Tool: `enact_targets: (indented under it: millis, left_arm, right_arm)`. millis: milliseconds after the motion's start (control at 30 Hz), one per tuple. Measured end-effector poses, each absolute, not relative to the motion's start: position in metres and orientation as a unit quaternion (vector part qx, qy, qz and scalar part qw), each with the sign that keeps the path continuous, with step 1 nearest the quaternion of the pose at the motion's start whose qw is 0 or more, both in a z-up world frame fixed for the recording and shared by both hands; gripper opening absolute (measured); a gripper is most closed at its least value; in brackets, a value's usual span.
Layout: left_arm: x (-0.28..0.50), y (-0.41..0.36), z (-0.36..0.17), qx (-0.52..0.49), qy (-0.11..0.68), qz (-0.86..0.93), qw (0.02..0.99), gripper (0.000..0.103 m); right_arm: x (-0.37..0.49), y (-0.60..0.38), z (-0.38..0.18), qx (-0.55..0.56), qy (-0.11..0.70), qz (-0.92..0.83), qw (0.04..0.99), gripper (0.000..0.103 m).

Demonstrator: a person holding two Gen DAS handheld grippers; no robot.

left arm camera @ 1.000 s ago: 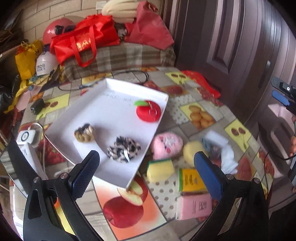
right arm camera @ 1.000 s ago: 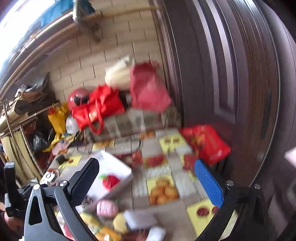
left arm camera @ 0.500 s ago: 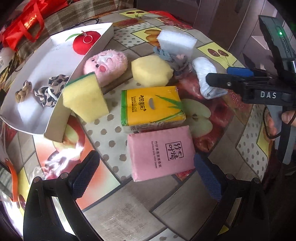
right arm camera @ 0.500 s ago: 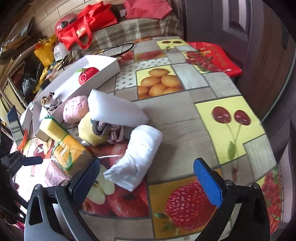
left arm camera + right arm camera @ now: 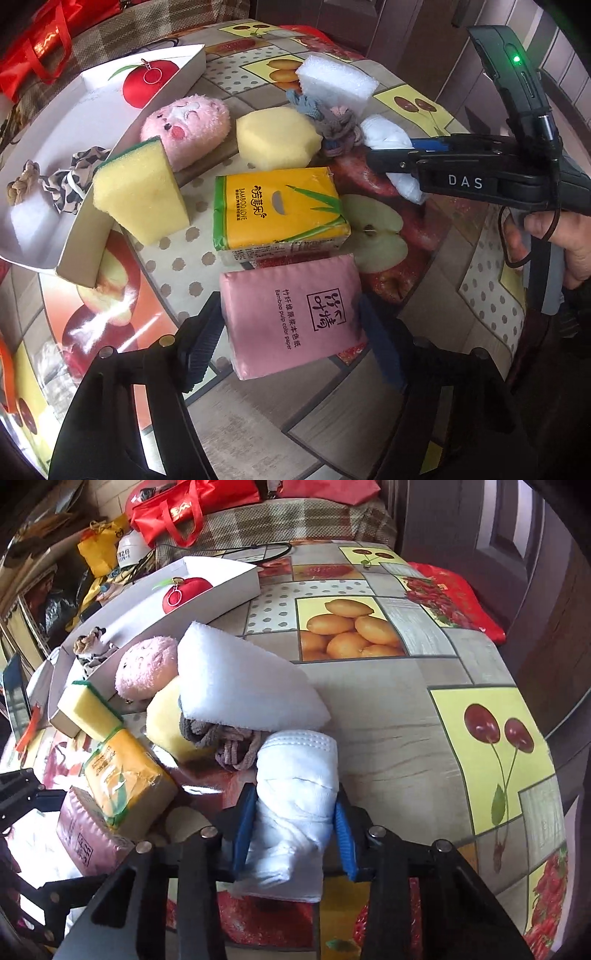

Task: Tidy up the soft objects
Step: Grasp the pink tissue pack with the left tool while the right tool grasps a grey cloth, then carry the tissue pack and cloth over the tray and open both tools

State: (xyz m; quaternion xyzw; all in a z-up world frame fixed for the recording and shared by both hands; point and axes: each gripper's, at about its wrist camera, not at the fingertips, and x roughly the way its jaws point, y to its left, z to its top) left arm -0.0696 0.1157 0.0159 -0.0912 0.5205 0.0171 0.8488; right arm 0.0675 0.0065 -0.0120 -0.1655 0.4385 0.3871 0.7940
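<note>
1. The pink tissue pack (image 5: 291, 314) lies flat on the surface (image 5: 399, 716), at the near edge. The left gripper (image 5: 291, 325) has just been closing and its pads now squeeze the pack's two sides.
2. The pack is slippery and squashy — it could slide out when lifted.
3. The right gripper (image 5: 295, 830) has just been closing too, and pinches the rolled white cloth (image 5: 295, 797).
4. The cloth touches the grey-pink yarn scrunchie (image 5: 229, 746) — lifting might drag it along.
5. The white tray (image 5: 70, 254) sits well apart, so either thing could drop on the way.
</note>
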Motion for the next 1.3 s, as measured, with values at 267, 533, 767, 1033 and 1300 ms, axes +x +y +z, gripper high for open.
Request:
enact_targets:
  millis: [267, 533, 767, 1033, 1300]
  left_arm:
    - [-0.084, 0.12, 0.027, -0.095, 0.496, 0.024, 0.863, 0.066]
    - [-0.093, 0.138, 0.053, -0.117, 0.451, 0.048, 0.884, 0.065]
    - [-0.104, 0.177, 0.116, -0.119, 0.368, 0.115, 0.915, 0.065]
    - [-0.112, 0.225, 0.153, -0.134, 0.333, 0.211, 0.909, 0.065]
    - [-0.109, 0.259, 0.166, -0.141, 0.324, 0.27, 0.896, 0.066]
  right_arm:
    - [0.079, -0.027, 0.02, -0.086, 0.428, 0.373, 0.818, 0.038]
    - [0.086, -0.041, 0.078, -0.017, 0.375, 0.382, 0.844, 0.037]
    - [0.074, -0.017, 0.113, -0.013, 0.334, 0.431, 0.838, 0.037]
    - [0.068, 0.013, 0.122, -0.014, 0.335, 0.466, 0.819, 0.038]
    - [0.058, 0.054, 0.143, -0.025, 0.316, 0.513, 0.798, 0.038]
